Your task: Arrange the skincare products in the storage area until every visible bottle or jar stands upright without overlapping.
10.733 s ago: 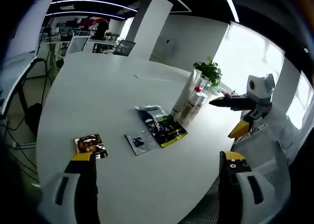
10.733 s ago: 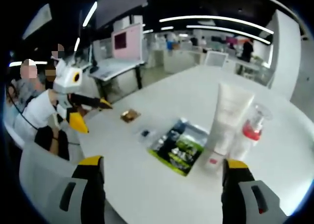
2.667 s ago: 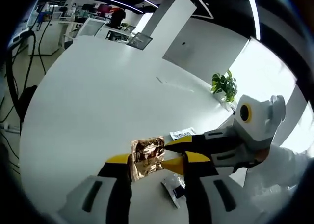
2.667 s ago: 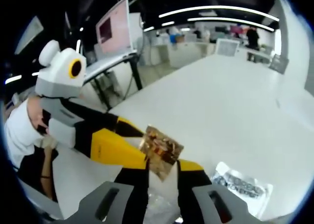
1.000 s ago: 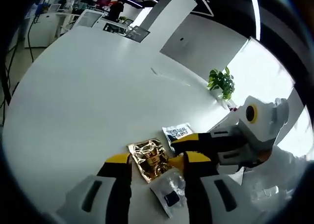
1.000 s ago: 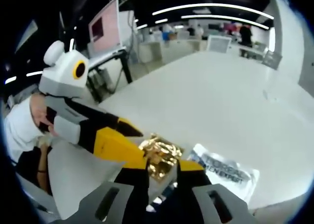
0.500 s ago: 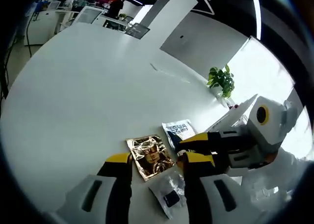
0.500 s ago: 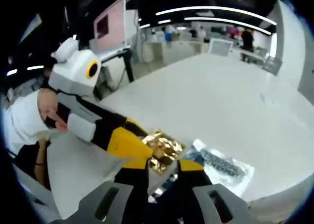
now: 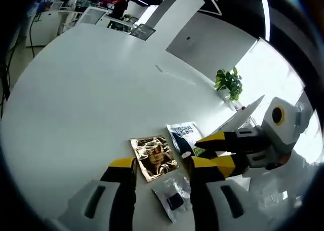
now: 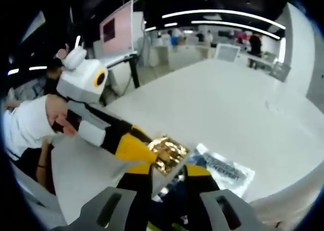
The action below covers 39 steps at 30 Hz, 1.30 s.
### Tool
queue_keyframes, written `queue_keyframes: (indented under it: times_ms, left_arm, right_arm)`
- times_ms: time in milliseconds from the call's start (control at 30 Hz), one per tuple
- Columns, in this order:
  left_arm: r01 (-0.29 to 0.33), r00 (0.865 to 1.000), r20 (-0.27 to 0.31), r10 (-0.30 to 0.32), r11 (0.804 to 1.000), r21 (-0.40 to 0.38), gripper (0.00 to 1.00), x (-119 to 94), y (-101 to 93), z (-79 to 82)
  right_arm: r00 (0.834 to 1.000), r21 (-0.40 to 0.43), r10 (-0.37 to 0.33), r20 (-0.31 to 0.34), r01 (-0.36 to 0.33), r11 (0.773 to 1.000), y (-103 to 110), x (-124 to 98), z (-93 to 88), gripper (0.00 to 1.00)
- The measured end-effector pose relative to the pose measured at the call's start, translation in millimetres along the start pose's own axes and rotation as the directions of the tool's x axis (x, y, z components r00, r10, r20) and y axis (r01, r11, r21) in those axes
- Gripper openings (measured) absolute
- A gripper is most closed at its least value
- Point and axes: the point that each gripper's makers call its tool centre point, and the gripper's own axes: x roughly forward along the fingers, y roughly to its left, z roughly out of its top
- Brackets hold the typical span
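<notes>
In the left gripper view the left gripper [image 9: 161,165] shows two grey jaws with yellow tips rising from the bottom, set a narrow gap apart with nothing between them. Just past the tips a shiny gold foil sachet [image 9: 154,156] lies flat on the white round worktop [image 9: 91,89]. Near the right-hand jaw, a small clear plastic sachet with a dark square inside [image 9: 173,194] lies on the worktop, close beside the gold one. Beyond the gold sachet lies a white and dark printed sachet [image 9: 184,134], also flat. The right gripper [image 9: 212,147] comes in from the right, its yellow-tipped jaws a little apart and its tips over the printed sachet's near edge; whether they touch it cannot be told. Farther off on the worktop stands a green potted plant [image 9: 228,83].

In the right gripper view the right gripper [image 10: 163,172] has its jaws close together at the bottom; the frame does not show whether anything is pinched between them. The gold foil sachet [image 10: 167,152] lies just ahead of the tips, and the left gripper [image 10: 139,149] reaches in from the left with its yellow jaw at the sachet's edge. To the right of the gold sachet lies the printed sachet [image 10: 223,169]. A person in a white sleeve [image 10: 30,124] sits at the left behind the left gripper. No bottle or jar can be made out in either view.
</notes>
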Motion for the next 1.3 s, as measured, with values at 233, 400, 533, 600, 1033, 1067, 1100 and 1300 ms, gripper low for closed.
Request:
queue_keyframes:
  times_ms: [233, 400, 533, 600, 1033, 1067, 1100, 1300]
  left_arm:
    - [-0.001, 1.0, -0.002, 0.001, 1.0, -0.003, 0.37, 0, 2.3, 1.3]
    - [0.003, 1.0, -0.003, -0.003, 1.0, -0.007, 0.37, 3, 3.4, 3.0]
    - [0.005, 1.0, -0.008, -0.005, 1.0, -0.001, 0.38, 4, 3.4, 3.0]
    - [0.0, 1.0, -0.006, 0.0, 1.0, 0.009, 0.41, 3, 3.7, 3.7]
    - [-0.015, 1.0, -0.02, 0.017, 0.994, 0.106, 0.51, -13, -9.8, -0.3]
    - [-0.017, 1.0, -0.017, 0.019, 0.993, 0.118, 0.52, -16, -13.0, -1.2]
    - [-0.017, 1.0, -0.011, 0.019, 0.992, 0.126, 0.53, -18, -15.4, -0.9]
    - [-0.006, 1.0, 0.009, 0.004, 0.978, 0.207, 0.57, -34, -34.4, 3.0]
  right_arm:
    - [1.0, -0.004, 0.004, 0.02, -0.004, 1.0, 4, -21, 2.8, 0.2]
    - [0.999, -0.001, -0.003, 0.037, 0.003, 1.0, 4, -35, 3.2, 0.21]
    - [0.999, -0.015, 0.001, 0.044, -0.001, 1.0, 9, -45, 2.2, 0.25]
    - [0.999, -0.019, 0.0, 0.048, 0.001, 1.0, 10, -50, 2.4, 0.28]
    - [0.996, -0.045, -0.044, 0.079, 0.048, 0.998, 1, -82, 6.0, 0.43]
    - [0.996, -0.053, -0.05, 0.08, 0.054, 0.997, 1, -85, 5.6, 0.43]
    - [0.995, -0.055, -0.05, 0.081, 0.055, 0.997, 2, -87, 5.3, 0.44]
    - [0.995, -0.045, -0.058, 0.087, 0.062, 0.997, 3, -97, 1.1, 0.52]
